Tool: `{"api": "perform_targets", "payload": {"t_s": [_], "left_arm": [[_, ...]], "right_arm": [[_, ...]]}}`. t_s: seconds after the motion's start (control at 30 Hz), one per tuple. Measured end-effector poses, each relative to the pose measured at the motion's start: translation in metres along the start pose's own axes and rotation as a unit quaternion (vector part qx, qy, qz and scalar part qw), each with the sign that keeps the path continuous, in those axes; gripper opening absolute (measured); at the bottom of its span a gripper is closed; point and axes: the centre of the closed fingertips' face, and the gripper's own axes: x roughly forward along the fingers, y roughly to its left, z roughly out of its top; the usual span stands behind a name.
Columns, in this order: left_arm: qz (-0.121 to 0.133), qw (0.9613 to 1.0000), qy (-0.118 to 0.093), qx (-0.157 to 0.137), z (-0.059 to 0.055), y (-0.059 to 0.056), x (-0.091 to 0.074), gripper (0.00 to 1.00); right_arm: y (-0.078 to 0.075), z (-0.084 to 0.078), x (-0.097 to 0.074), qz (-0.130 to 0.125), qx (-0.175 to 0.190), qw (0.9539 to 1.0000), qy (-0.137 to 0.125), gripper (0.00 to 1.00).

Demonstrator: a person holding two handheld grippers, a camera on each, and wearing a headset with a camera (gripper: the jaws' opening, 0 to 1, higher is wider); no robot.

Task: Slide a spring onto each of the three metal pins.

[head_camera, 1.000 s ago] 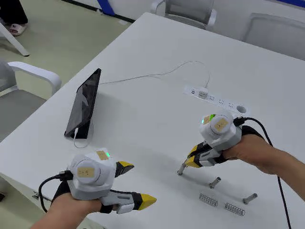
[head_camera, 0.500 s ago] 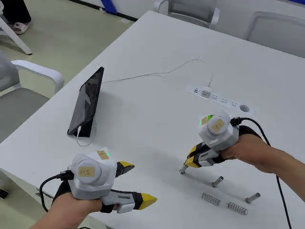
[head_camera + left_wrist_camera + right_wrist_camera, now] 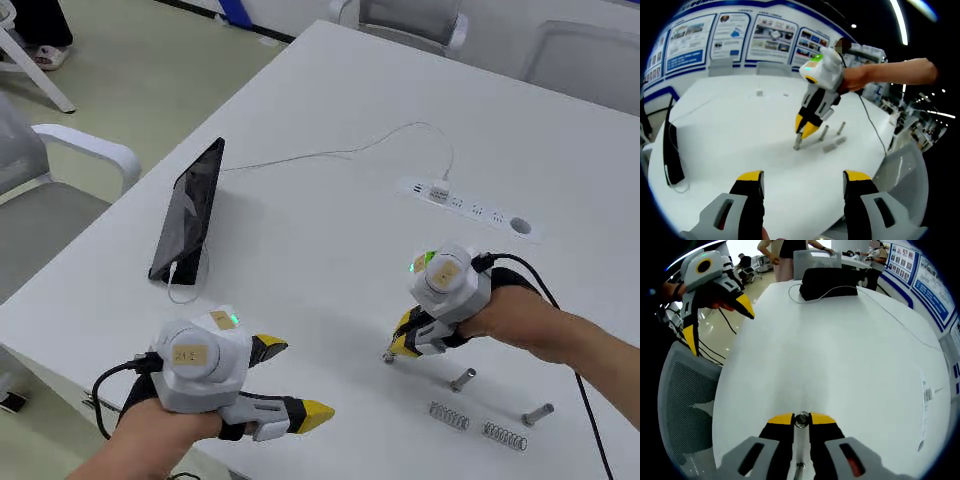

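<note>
My right gripper is shut on a short metal pin, whose lower end points down at the white table. The right gripper view looks along the pin pinched between the yellow tips. Two more pins lie to the right of it, with two springs in front of them. My left gripper hovers open near the table's front edge, nothing between its jaws. The left gripper view shows its own tips apart, the right gripper, the held pin and a spring.
A dark tablet stands propped at the left with a white cable running to a power strip at the back right. Chairs stand around the table. The left gripper shows at the upper left of the right gripper view.
The head camera has shifted a little. My right gripper's body has leaned slightly lower over the pin it holds. The left gripper stays open in place.
</note>
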Motion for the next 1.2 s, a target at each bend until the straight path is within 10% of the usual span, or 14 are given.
{"api": "perform_targets", "payload": {"t_s": [0.77, 1.2], "left_arm": [[-0.001, 1.0, 0.001, -0.002, 0.0, -0.001, 0.003, 0.64], [-0.009, 0.9999, 0.001, 0.01, 0.009, -0.009, 0.009, 0.64]], "right_arm": [[-0.001, -0.015, 0.012, 0.0, 0.014, 0.9998, 0.014, 0.21], [-0.008, -0.014, -0.021, -0.056, 0.073, 0.9949, -0.044, 0.4]]}}
